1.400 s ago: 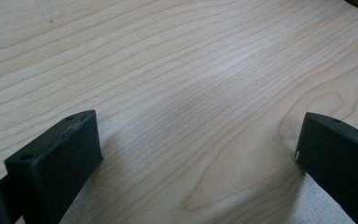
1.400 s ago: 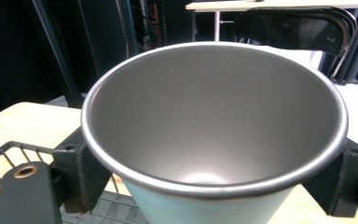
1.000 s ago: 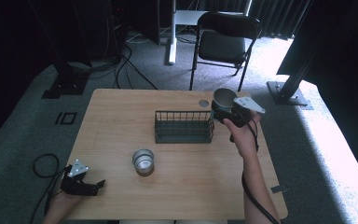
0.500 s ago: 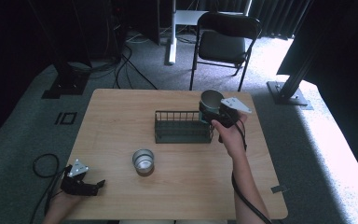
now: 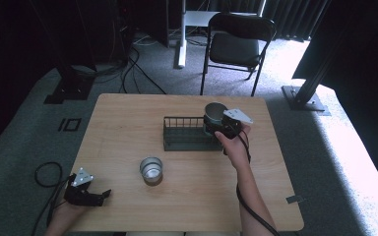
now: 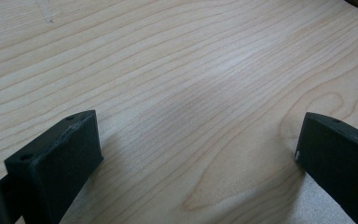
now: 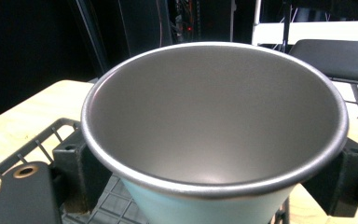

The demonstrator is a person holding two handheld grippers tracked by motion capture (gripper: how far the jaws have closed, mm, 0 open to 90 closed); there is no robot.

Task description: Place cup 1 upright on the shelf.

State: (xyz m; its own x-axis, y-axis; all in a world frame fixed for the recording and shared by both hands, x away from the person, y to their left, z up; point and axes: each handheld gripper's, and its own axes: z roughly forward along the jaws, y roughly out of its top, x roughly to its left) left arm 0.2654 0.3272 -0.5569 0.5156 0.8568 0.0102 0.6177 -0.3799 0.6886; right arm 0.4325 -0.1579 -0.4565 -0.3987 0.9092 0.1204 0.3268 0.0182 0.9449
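I've got the cup (image 7: 214, 140) pinched between my right gripper (image 5: 222, 126) jaws, carried upright over the right end of the wire basket (image 5: 187, 133), whose floor lies just below the jaws. It isn't set down yet, so that's the step left. A second cup (image 5: 151, 169) waits on the table (image 5: 128, 123). My left gripper (image 5: 86, 191) rests wide open on bare wood, holding nothing.

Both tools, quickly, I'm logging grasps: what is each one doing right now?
Left tool: open, empty, low over the table.
Right tool: closed on a metal cup, held above the wire basket.
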